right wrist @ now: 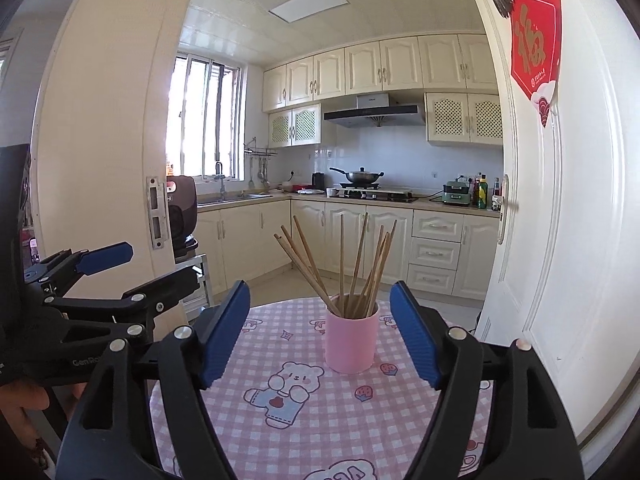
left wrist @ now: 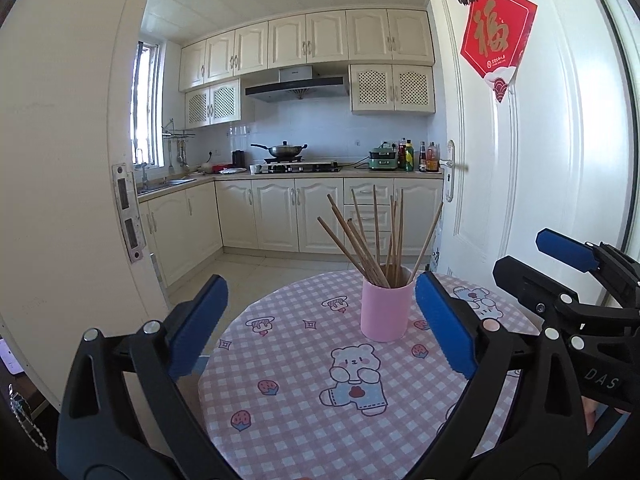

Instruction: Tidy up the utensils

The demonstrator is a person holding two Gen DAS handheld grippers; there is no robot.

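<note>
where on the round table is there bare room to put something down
The checked tablecloth is bare all around the pink cup of chopsticks: the near half toward the tongs, plus the strips left and right of the cup. Crowding comes only above the cup, where the chopsticks fan out.

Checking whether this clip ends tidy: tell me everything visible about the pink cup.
The pink cup is a plain, straight-walled cylinder, matte and opaque, with no handle or print. It stands upright on the pink checked tablecloth, toward the table's far side. Wooden chopsticks stand inside, fanning out above the rim and leaning on it. Neither gripper touches the cup; only the cloth and the chopsticks do.
</note>
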